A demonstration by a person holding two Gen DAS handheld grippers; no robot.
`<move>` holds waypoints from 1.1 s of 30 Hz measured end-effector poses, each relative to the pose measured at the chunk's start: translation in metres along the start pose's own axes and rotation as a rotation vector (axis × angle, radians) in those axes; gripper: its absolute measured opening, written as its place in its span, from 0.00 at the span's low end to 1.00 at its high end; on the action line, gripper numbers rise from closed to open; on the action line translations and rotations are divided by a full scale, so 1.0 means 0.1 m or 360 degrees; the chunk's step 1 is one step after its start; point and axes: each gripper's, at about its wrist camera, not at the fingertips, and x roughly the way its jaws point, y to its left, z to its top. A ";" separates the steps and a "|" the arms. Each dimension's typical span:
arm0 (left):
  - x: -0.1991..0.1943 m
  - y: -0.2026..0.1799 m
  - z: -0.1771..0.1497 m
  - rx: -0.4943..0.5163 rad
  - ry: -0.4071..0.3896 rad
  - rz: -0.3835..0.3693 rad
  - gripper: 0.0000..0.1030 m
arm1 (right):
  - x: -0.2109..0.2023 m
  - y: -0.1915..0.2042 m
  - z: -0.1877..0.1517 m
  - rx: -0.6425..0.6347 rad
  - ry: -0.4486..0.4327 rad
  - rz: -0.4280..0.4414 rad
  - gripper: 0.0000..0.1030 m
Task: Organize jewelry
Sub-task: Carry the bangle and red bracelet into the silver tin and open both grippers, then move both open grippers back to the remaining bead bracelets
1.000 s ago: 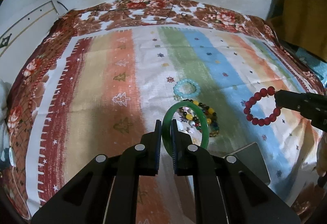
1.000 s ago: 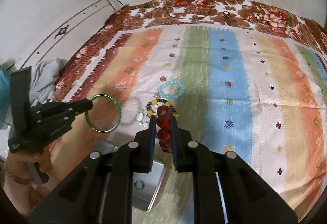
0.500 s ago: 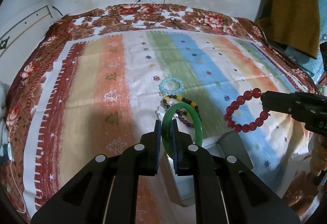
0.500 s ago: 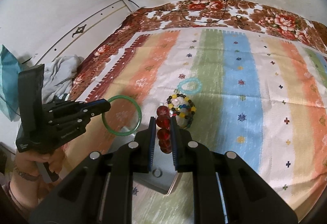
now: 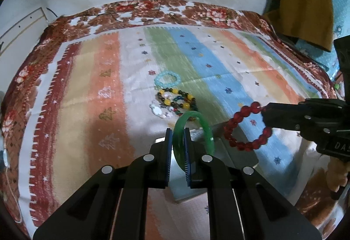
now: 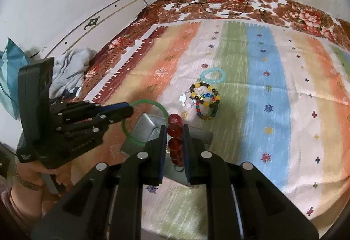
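2 rings held: left hand-held gripper [image 5: 177, 141] clamps glossy green bangle [image 5: 192, 128], right hand-held gripper [image 6: 172, 137] red-bead bracelet [image 6: 175, 130].

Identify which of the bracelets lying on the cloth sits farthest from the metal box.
The pale blue bead bracelet. It lies alone beyond the multicoloured bead pile, which sits between it and the metal box.

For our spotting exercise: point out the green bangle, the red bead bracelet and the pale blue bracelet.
green bangle [image 5: 205, 128], left wrist view, right arc.
red bead bracelet [image 5: 240, 114], left wrist view, upper beads.
pale blue bracelet [image 6: 213, 75], right wrist view, bead ring.
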 end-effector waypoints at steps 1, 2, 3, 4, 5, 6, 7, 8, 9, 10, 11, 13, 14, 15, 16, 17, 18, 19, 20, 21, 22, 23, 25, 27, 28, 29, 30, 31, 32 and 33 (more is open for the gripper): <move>0.01 -0.01 -0.01 -0.0004 0.0009 -0.0029 0.12 | 0.00 -0.02 0.00 0.0019 -0.0004 0.0021 0.15; 0.02 0.00 -0.01 -0.0019 0.0002 -0.0037 0.15 | -0.01 -0.04 0.00 0.0034 -0.0012 0.0039 0.15; 0.02 0.01 -0.01 -0.0027 -0.0003 -0.0024 0.23 | -0.02 -0.06 0.01 0.0046 -0.0031 0.0038 0.16; 0.02 0.02 0.00 -0.0031 -0.0010 -0.0014 0.28 | -0.03 -0.09 0.03 0.0061 -0.0045 0.0019 0.20; 0.01 0.05 0.01 -0.0042 -0.0021 -0.0008 0.29 | -0.03 -0.11 0.03 0.0076 -0.0050 0.0003 0.25; 0.01 0.07 0.01 -0.0057 -0.0026 -0.0004 0.32 | -0.02 -0.15 0.04 0.0099 -0.0047 -0.0020 0.36; 0.01 0.12 0.02 -0.0078 -0.0028 0.0010 0.34 | -0.01 -0.18 0.04 0.0118 -0.0041 -0.0037 0.40; 0.01 0.15 0.01 -0.0089 -0.0026 0.0021 0.34 | 0.00 -0.21 0.05 0.0132 -0.0037 -0.0045 0.40; 0.03 0.18 0.01 -0.0104 -0.0018 0.0034 0.34 | 0.02 -0.24 0.05 0.0150 -0.0027 -0.0051 0.40; 0.04 0.20 0.01 -0.0114 -0.0012 0.0039 0.34 | 0.03 -0.26 0.05 0.0161 -0.0018 -0.0051 0.40; 0.05 0.24 0.01 -0.0130 -0.0007 0.0047 0.34 | 0.05 -0.28 0.05 0.0177 -0.0009 -0.0054 0.40; 0.05 0.27 0.03 -0.0139 -0.0007 0.0053 0.36 | 0.08 -0.32 0.07 0.0196 -0.0002 -0.0063 0.44; 0.06 0.28 0.03 -0.0141 -0.0007 0.0058 0.37 | 0.09 -0.33 0.07 0.0196 0.0000 -0.0066 0.46; 0.06 0.30 0.04 -0.0146 -0.0005 0.0063 0.37 | 0.10 -0.34 0.09 0.0197 0.0000 -0.0071 0.47; 0.07 0.31 0.04 -0.0150 -0.0003 0.0065 0.37 | 0.11 -0.34 0.09 0.0200 0.0004 -0.0072 0.47; 0.08 0.32 0.05 -0.0153 0.0003 0.0066 0.37 | 0.13 -0.35 0.10 0.0202 0.0010 -0.0072 0.47; 0.10 0.33 0.05 -0.0156 0.0009 0.0069 0.37 | 0.15 -0.36 0.10 0.0206 0.0018 -0.0072 0.47; 0.11 0.34 0.06 -0.0158 0.0012 0.0073 0.38 | 0.17 -0.37 0.11 0.0211 0.0026 -0.0075 0.47; 0.13 0.35 0.07 -0.0158 0.0017 0.0077 0.38 | 0.18 -0.38 0.12 0.0216 0.0030 -0.0078 0.47; 0.15 0.36 0.08 -0.0158 0.0020 0.0080 0.38 | 0.19 -0.39 0.12 0.0219 0.0032 -0.0081 0.48; 0.16 0.37 0.08 -0.0159 0.0023 0.0082 0.39 | 0.20 -0.40 0.14 0.0222 0.0036 -0.0082 0.49; 0.17 0.38 0.09 -0.0162 0.0029 0.0084 0.39 | 0.22 -0.40 0.15 0.0225 0.0040 -0.0085 0.50; 0.21 0.39 0.10 -0.0161 0.0039 0.0090 0.40 | 0.26 -0.43 0.17 0.0229 0.0053 -0.0100 0.51; 0.24 0.40 0.12 -0.0157 0.0049 0.0094 0.41 | 0.30 -0.45 0.18 0.0231 0.0068 -0.0107 0.52; 0.25 0.40 0.12 -0.0156 0.0054 0.0089 0.41 | 0.33 -0.47 0.19 0.0236 0.0078 -0.0109 0.52; 0.28 0.41 0.13 -0.0154 0.0064 0.0085 0.41 | 0.35 -0.49 0.20 0.0247 0.0087 -0.0108 0.53; 0.30 0.42 0.14 -0.0152 0.0070 0.0088 0.42 | 0.37 -0.51 0.20 0.0266 0.0095 -0.0106 0.57; 0.32 0.43 0.16 -0.0148 0.0078 0.0093 0.44 | 0.39 -0.54 0.20 0.0287 0.0100 -0.0108 0.62; 0.35 0.44 0.18 -0.0144 0.0085 0.0096 0.45 | 0.40 -0.56 0.20 0.0304 0.0103 -0.0108 0.62; 0.38 0.46 0.19 -0.0142 0.0096 0.0099 0.47 | 0.42 -0.57 0.20 0.0313 0.0109 -0.0103 0.63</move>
